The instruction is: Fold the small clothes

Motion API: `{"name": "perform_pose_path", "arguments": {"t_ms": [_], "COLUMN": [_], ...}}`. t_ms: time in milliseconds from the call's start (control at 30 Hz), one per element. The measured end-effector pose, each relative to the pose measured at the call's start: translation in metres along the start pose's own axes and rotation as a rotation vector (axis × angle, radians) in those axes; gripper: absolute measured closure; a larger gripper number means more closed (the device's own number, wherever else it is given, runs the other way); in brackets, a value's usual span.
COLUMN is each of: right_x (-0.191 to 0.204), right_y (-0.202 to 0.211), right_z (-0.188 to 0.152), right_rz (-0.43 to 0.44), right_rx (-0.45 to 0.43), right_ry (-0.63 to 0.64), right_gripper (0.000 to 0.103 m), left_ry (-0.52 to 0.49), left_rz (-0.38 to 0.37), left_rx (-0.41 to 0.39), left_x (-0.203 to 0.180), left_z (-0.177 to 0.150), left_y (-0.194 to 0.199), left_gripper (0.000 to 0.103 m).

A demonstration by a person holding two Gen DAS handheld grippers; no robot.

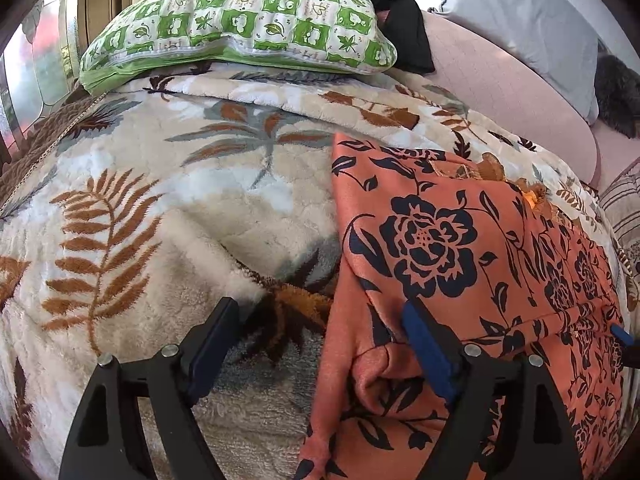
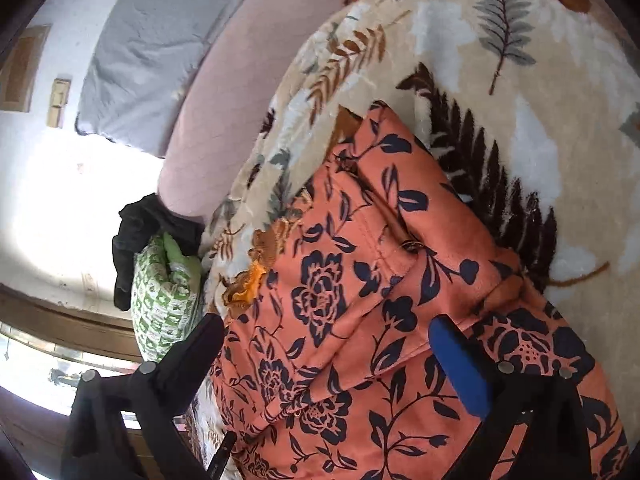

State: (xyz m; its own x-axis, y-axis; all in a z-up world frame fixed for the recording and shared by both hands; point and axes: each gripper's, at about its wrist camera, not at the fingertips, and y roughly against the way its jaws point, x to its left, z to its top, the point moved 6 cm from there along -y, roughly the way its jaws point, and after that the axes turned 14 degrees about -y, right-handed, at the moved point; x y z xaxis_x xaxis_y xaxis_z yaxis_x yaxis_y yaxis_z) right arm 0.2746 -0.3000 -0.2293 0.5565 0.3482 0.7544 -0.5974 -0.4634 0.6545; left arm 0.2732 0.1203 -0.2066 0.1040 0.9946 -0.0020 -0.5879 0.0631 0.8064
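Observation:
An orange garment with dark blue flowers (image 1: 460, 240) lies partly folded on a leaf-patterned fleece blanket (image 1: 160, 200). My left gripper (image 1: 320, 316) is open at the garment's left edge; its right finger rests over the cloth, its left finger over the blanket. In the right wrist view the same garment (image 2: 380, 300) fills the middle. My right gripper (image 2: 328, 332) is open with its jaws wide apart just above the cloth. The tip of the right gripper shows at the far right of the left wrist view (image 1: 622, 334).
A green-and-white pillow (image 1: 240, 20) lies at the head of the bed, with a black cloth (image 1: 404, 20) beside it. A pink mattress (image 1: 500, 92) and a grey pillow (image 1: 532, 12) lie to the right. A window (image 2: 40, 360) is by the bed.

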Motion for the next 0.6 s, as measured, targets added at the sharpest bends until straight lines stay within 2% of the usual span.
{"name": "perform_pose_path", "arguments": {"t_ms": [133,167,233,300,333,367,600], "right_x": [0.009,0.011,0.011,0.005,0.004,0.007,0.051], "right_y": [-0.011,-0.016,-0.033,-0.043,-0.044,-0.043,0.014], "right_z": [0.009,0.012,0.017,0.02,0.022,0.022,-0.01], "right_rz": [-0.002,-0.011,-0.057,-0.136,-0.146,-0.151,-0.12], "right_rx": [-0.029,-0.027,-0.008,-0.009,-0.01,-0.01,-0.136], "right_ry": [0.004,0.006,0.029,0.035,0.041,0.065,0.304], "right_gripper": [0.013,0.026,0.043,0.069,0.085,0.097,0.098], "left_ry": [-0.011,-0.015,-0.022,-0.022,-0.022,-0.022,-0.026], "left_rz": [0.015,0.021,0.028,0.029,0.029,0.029,0.037], "left_rx": [-0.001,0.0,0.0,-0.001,-0.001,-0.001,0.001], "left_x": [-0.003,-0.004,-0.005,-0.004,-0.004,-0.004,-0.003], "left_z": [0.0,0.0,0.0,0.0,0.0,0.0,-0.001], "left_y": [-0.002,-0.002,-0.002,-0.002,-0.002,-0.002,0.0], "left_gripper": [0.017,0.017,0.017,0.017,0.017,0.017,0.017]}}
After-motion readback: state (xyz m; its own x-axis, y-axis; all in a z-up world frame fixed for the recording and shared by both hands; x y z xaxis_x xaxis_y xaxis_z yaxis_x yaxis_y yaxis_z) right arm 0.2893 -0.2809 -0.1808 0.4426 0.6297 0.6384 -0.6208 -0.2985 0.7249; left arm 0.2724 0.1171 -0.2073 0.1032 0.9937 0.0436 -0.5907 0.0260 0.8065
